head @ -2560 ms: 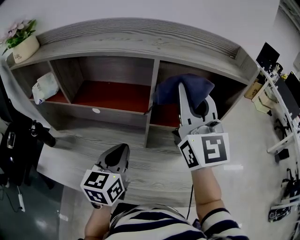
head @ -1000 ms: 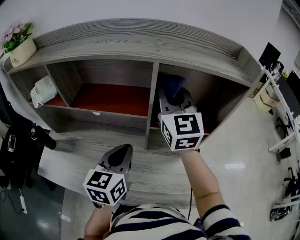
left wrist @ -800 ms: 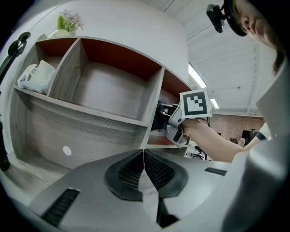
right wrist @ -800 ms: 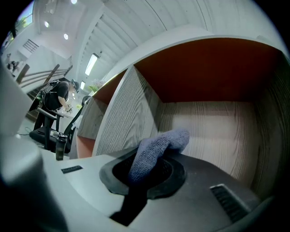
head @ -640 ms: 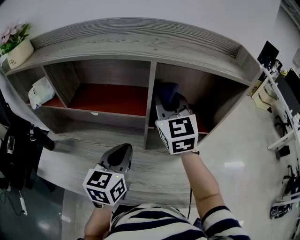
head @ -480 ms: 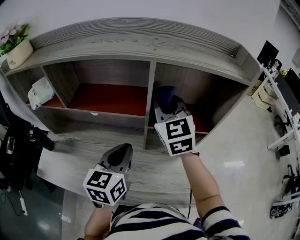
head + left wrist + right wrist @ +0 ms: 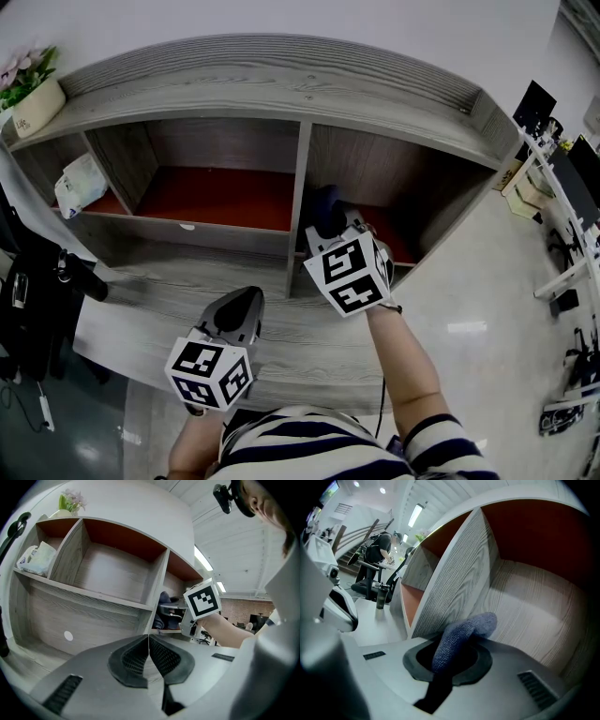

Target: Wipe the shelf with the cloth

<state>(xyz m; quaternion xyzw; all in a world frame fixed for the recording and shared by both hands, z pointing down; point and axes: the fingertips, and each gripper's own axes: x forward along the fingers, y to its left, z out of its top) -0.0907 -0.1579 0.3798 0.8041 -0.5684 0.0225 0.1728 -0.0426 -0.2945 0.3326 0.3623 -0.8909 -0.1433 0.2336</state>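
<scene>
Both closed: left gripper (image 7: 149,641) empty; right gripper (image 7: 449,660) pinches cloth (image 7: 476,624), clearest in its view.

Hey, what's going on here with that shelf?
A person is working at the shelf with a gripper in each hand. The right gripper is shut on a blue cloth and reaches into the right compartment, close beside the divider. The left gripper is shut and empty, held low in front of the shelf. A white packet lies in the far left compartment.
</scene>
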